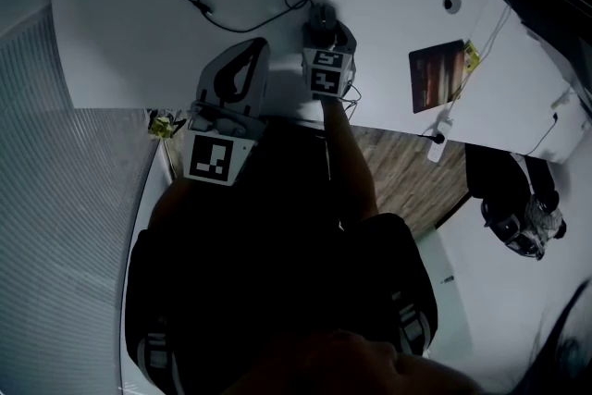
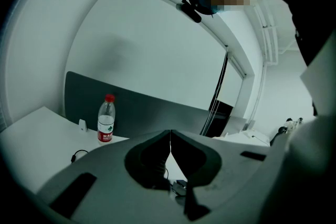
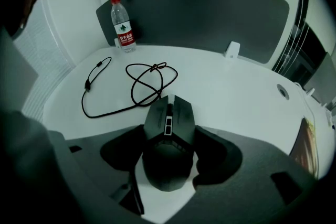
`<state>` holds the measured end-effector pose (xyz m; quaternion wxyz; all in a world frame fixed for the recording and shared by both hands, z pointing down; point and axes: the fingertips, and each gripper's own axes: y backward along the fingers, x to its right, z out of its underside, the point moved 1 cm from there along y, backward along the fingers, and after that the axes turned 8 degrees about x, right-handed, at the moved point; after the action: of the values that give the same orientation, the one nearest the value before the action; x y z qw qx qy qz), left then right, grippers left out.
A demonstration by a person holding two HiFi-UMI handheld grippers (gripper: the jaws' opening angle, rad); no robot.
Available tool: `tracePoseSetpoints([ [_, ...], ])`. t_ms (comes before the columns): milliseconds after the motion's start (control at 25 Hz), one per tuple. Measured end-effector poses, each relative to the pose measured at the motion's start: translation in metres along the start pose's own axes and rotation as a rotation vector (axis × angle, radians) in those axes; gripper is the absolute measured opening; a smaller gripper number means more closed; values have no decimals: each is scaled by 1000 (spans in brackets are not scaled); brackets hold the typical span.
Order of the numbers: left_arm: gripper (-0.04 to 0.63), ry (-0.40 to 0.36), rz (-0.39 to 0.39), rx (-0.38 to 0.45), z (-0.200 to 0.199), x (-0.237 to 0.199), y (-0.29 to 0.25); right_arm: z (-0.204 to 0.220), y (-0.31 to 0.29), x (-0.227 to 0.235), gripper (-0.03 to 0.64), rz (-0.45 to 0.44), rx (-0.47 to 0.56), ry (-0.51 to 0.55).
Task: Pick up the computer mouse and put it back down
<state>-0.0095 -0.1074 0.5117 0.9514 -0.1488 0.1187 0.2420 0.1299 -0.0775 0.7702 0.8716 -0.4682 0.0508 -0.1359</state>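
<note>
Held the right hand-held gripper [image 3: 167, 131] out past the near edge of the bench [image 1: 129, 14], forearm [image 1: 348, 153] extended, jaws pressed on both flanks of the computer mouse [image 3: 169, 113]. Held the left hand-held gripper [image 2: 170, 138] at that edge, tilted upward, jaws together, empty.

Black mouse [image 3: 167, 139] and cable [image 3: 137, 93] on white desk [image 3: 236, 92], red-capped bottle [image 3: 123, 26]
</note>
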Motion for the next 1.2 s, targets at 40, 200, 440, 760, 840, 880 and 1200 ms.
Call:
tracePoseSetpoints([
  [40, 5, -2, 1, 4, -1, 0, 1, 0, 1, -1, 291, 1, 4, -3],
  [200, 5, 1, 0, 17, -6, -2, 10, -3, 5, -3, 291, -1, 21, -22],
  [440, 5, -6, -1, 30, -11, -7, 21, -14, 15, -7, 291, 3, 54, -31],
  [760, 6, -16, 21, 66, -29, 2, 35, -44, 45, -6, 291, 27, 148, -37],
  [840, 5, -14, 26, 78, -34, 6, 38, -52, 56, -4, 291, 35, 175, -43],
  [880, 6, -14, 29, 83, -38, 9, 41, -56, 62, -3, 291, 39, 190, -48],
  [1200, 5, -13, 53, 135, -60, 23, 59, -86, 108, -4, 291, 57, 312, -64],
])
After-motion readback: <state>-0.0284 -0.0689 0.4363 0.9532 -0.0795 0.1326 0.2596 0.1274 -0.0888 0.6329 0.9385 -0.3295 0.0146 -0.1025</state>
